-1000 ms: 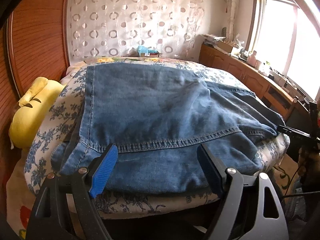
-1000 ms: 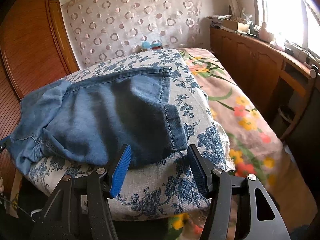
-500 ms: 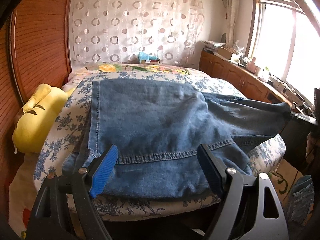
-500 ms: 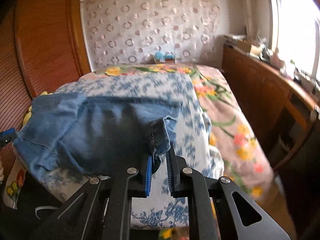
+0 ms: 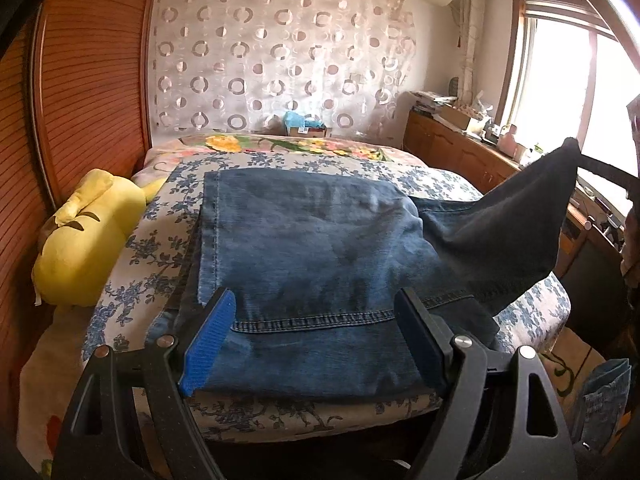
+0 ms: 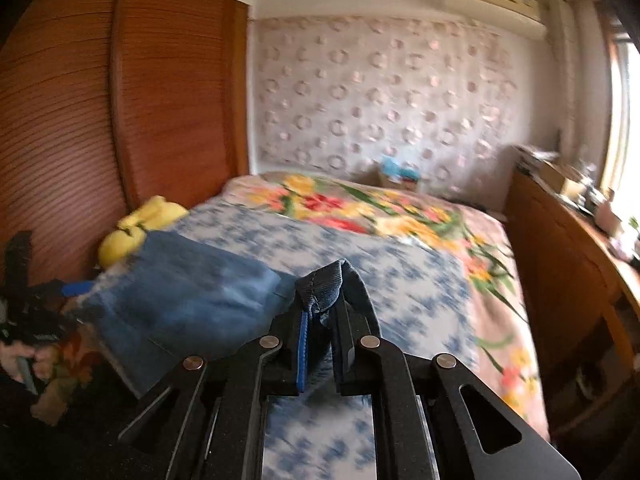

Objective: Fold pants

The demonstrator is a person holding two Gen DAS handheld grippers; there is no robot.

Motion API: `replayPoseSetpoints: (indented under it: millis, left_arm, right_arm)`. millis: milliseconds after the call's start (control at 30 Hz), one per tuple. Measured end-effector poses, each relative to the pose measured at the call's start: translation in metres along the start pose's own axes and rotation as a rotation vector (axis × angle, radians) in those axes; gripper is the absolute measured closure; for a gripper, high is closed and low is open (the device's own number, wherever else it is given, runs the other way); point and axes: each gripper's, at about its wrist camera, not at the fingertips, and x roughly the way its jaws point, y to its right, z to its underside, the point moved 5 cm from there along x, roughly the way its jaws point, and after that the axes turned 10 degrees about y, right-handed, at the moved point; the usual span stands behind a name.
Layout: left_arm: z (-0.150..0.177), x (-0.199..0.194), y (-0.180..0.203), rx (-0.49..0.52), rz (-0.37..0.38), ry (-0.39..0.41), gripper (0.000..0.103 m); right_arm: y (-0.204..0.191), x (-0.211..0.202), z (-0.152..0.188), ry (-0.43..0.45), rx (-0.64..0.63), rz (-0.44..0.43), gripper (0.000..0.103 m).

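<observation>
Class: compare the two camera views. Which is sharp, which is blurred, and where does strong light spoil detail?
Left wrist view: sharp, jeans seams crisp, but the window is blown out white. Right wrist view: motion-blurred bedspread and curtain, while the right gripper looks sharper.

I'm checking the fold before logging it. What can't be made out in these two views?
- Jeans, left wrist view: the near edge sits behind the open left gripper.
- Right wrist view: motion blur smears the blue floral bedspread.
- Which part of the jeans the right gripper pinches: unclear; the bunched denim hides it.
</observation>
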Motion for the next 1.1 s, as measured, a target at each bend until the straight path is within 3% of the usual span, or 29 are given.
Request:
replayPoseSetpoints:
  millis: [333, 433, 533, 633, 1100]
  left_arm:
    - [0.003, -0.006, -0.018, -0.026, -0.025, 0.004, 0.021]
    - [0.005, -0.007, -0.024, -0.039, -0.025, 0.001, 0.021]
    - [0.006, -0.007, -0.026, -0.037, -0.030, -0.001, 0.021]
    - [0.008, -0.006, -0.028, -0.045, -0.029, -0.004, 0.021]
    - [0.012, -0.001, -0.018, -0.036, -0.016, -0.019, 0.021]
  right_arm:
    - [-0.088, 0.033, -0.033, 0.030, -0.081, -0.238, 0.094]
    - [-0.103, 0.044, -0.028, -0.013, -0.107, -0.289, 0.094]
    - [-0.093, 0.061, -0.021, -0.068, -0.079, -0.318, 0.093]
    - [-0.092, 0.077, -0.022, -0.099, -0.086, -0.302, 0.076]
    - [-0.107, 0.056, -0.020, -0.091, -0.050, -0.307, 0.052]
